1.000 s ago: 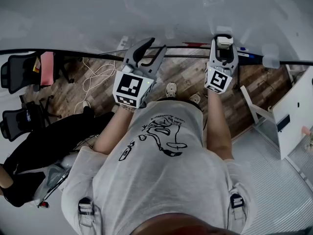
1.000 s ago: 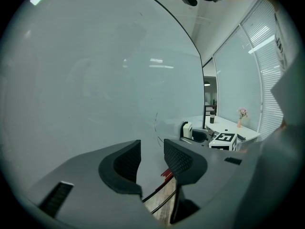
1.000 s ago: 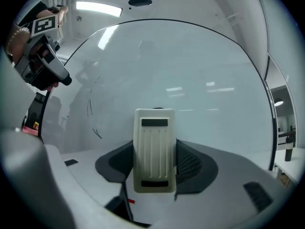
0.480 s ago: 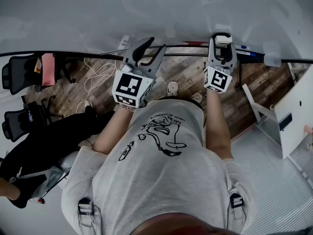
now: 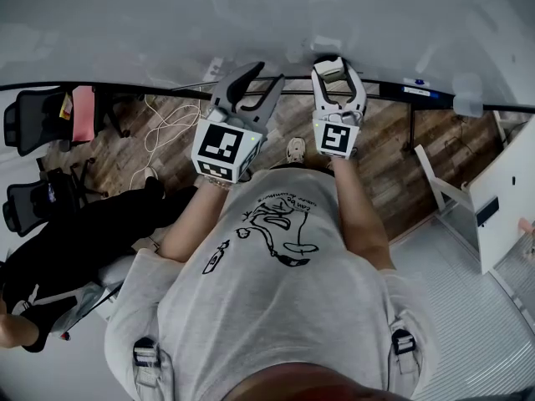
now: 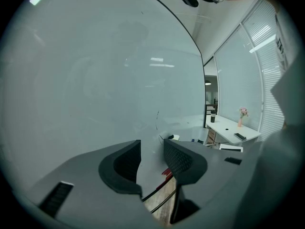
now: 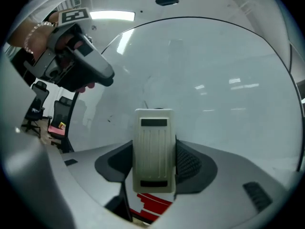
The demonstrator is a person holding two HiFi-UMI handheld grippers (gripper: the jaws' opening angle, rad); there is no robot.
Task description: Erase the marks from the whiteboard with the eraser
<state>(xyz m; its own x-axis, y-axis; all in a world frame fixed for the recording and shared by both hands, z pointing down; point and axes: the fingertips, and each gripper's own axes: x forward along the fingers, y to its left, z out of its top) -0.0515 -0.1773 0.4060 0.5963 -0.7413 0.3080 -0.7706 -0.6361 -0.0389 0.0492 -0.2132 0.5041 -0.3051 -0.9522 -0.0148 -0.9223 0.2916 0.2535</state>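
Whiteboard takes up the whole far side of the scene, pale and almost bare, with both grippers raised near its lower edge. The left gripper sits to the left with its jaws spread apart and nothing between them; in the left gripper view only board surface shows in the gap. The right gripper is just to its right. Its jaws are clamped on the two long sides of the cream eraser, which stands upright between the pads with its far end pointed at the board. Whether the wiping face actually touches the surface cannot be told from these views. What remains to clean looks slight. The marks are a short thin stroke just beyond the eraser's far end and a couple of faint dashes further left. Another hairline curve shows in the left gripper view.

The step in hand is, by my reading, the wipe itself. To do it well, the eraser's felt side should lie flat against the board rather than on one edge, with even pressure, since thin lines slip past a tilted pad. Short overlapping passes over the stroke, then leftward to the dashes, would suit better than one wide sweep. The grip needs to be firm enough that the eraser does not twist between the pads under drag. The left gripper should hold clear of the wiping path.
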